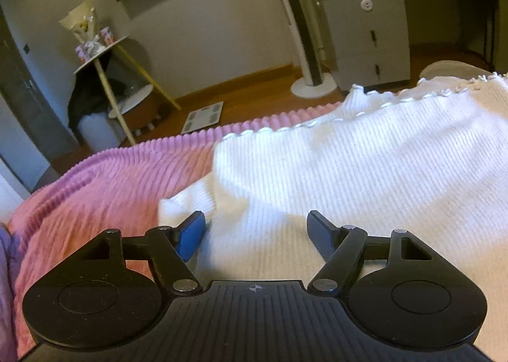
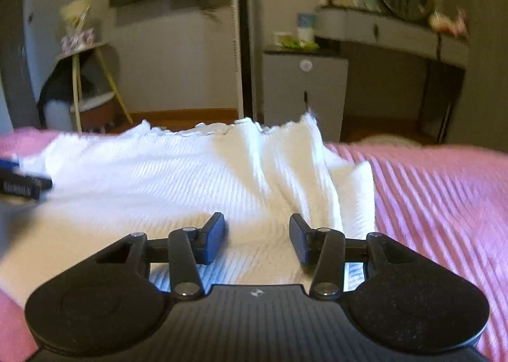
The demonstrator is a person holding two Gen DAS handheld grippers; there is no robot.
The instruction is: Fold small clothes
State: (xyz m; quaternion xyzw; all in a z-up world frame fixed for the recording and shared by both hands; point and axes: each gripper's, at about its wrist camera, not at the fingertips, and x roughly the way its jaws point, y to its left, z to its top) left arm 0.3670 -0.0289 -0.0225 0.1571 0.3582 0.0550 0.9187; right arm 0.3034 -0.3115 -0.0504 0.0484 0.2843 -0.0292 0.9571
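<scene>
Pink ribbed blanket (image 1: pixel 104 190) spreads across the bed, filling the lower ground of both views. White ribbed knit garment (image 1: pixel 349 171) lies flat on it, scalloped hem at the far edge; in the right wrist view the cloth rises into a soft ridge toward its right side. Beyond the bed: grey drawer cabinet (image 1: pixel 365 38), tall white tower fan (image 1: pixel 301 29) on a round base, a small round side table (image 1: pixel 101 54) carrying a bouquet. Left gripper (image 1: pixel 255 235) low over the near part of the garment, fingers spread wide, nothing between them. Right gripper (image 2: pixel 257 240) likewise over the garment, fingers parted and empty. Left gripper's tip shows at the left edge of the right wrist view.
</scene>
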